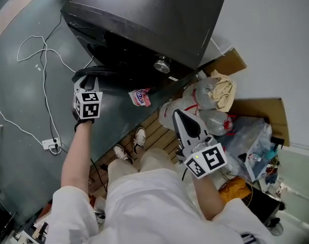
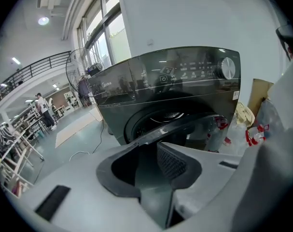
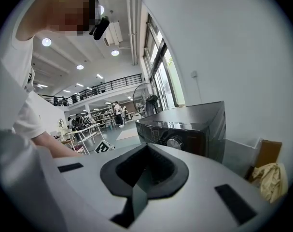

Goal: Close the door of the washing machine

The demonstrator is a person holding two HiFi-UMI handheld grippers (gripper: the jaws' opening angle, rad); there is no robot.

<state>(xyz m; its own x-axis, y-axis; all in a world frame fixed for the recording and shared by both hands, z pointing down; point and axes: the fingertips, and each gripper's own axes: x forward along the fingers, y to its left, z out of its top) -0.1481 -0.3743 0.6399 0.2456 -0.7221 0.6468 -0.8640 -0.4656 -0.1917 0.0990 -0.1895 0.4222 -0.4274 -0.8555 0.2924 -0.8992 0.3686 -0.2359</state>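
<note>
While the person is standing on wooden slats (image 1: 155,128) right in front of it, the black washing machine (image 1: 144,19) is sitting against the white wall with its door (image 2: 180,125) hanging open, swung out toward the person. The door is hinging on the side nearer the bags, and its free edge is reaching over to the left gripper (image 2: 151,153). In the left gripper view that edge is running straight in between the jaws and they're clenching on it, with the ribbed pad (image 2: 171,162) on one side sitting right against the dark panel.

Off to the right of the machine, a heap of white plastic bags (image 1: 205,93) is piling up beside some flattened cardboard (image 1: 256,108), with a yellowish cloth (image 1: 223,88) lying on top. The right gripper (image 3: 142,173) is hovering well apart from the door, near those bags, with its jaws pressing together on themselves.

A white cable (image 1: 45,80) is snaking over the grey floor on the left, running toward a socket block (image 1: 51,144). Smaller stuff: the silver knob (image 1: 162,64) is showing on the front panel just above the door opening, and a little pink-and-white label (image 1: 140,97) is showing near the door — can't tell if it's stuck on the glass or lying behind it.
</note>
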